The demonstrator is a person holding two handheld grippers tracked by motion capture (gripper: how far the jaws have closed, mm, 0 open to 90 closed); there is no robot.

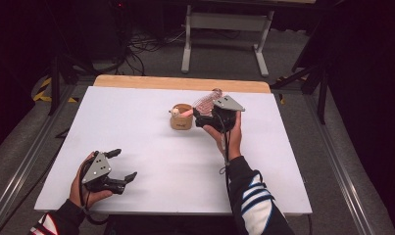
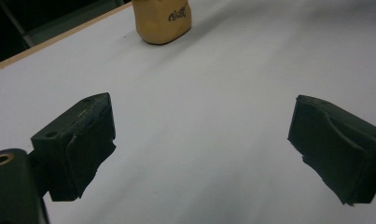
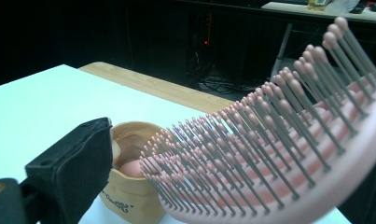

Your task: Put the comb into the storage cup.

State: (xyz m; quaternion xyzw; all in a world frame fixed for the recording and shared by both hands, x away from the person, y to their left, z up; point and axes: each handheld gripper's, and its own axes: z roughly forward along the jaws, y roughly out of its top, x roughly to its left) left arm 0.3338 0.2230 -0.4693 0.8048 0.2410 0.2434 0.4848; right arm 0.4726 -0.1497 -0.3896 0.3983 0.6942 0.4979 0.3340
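The right claw [image 1: 205,117] grips a pink hairbrush [image 3: 288,140], its handle end dipping into the tan cup [image 1: 181,117] just beside it; the insertion looks partly done. The left claw [image 1: 120,165] gapes empty over the worktop [image 1: 151,161], well apart from the cup.

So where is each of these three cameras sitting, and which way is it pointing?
High view: above the person's side, facing forward and down on the white table; both forearms, left gripper and right gripper show.
Left gripper view: rides that gripper, low over the table, open jaws toward the tan cup.
Right gripper view: rides that gripper, facing the pink hairbrush it holds.
All three share the cup.
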